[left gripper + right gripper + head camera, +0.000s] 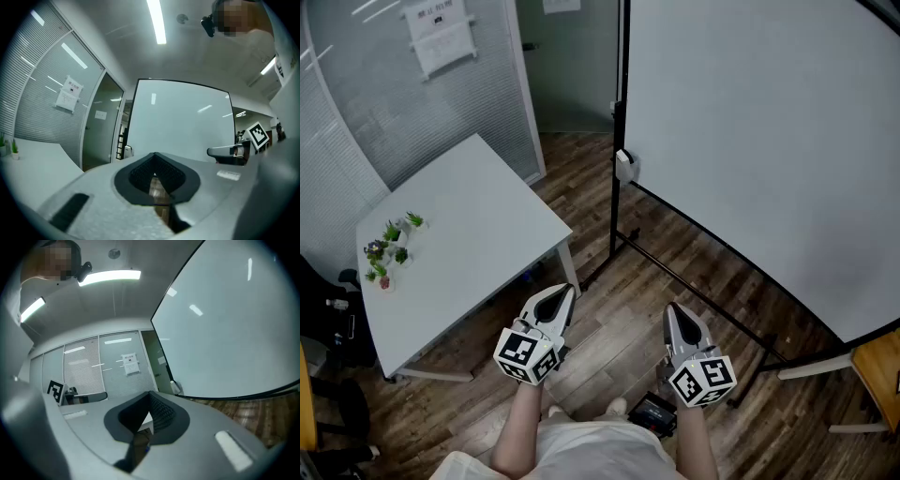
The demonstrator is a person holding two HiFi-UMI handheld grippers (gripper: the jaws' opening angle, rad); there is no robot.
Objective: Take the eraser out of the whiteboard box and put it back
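A small white box (624, 165) hangs on the left post of the big whiteboard (769, 141); I cannot make out an eraser in it. The box also shows in the left gripper view (127, 151) and in the right gripper view (175, 387). My left gripper (565, 291) and right gripper (674, 309) are held side by side, level, over the wooden floor, well short of the box. Both are shut with nothing between the jaws, as the left gripper (154, 157) and right gripper (150, 395) show close up.
A white table (487, 234) with small potted plants (389, 248) stands at the left, close to the whiteboard's foot bar (694, 286). A black device (654, 411) lies on the floor by my feet. A wooden chair (881, 366) is at the right, a black chair (328, 319) at the left.
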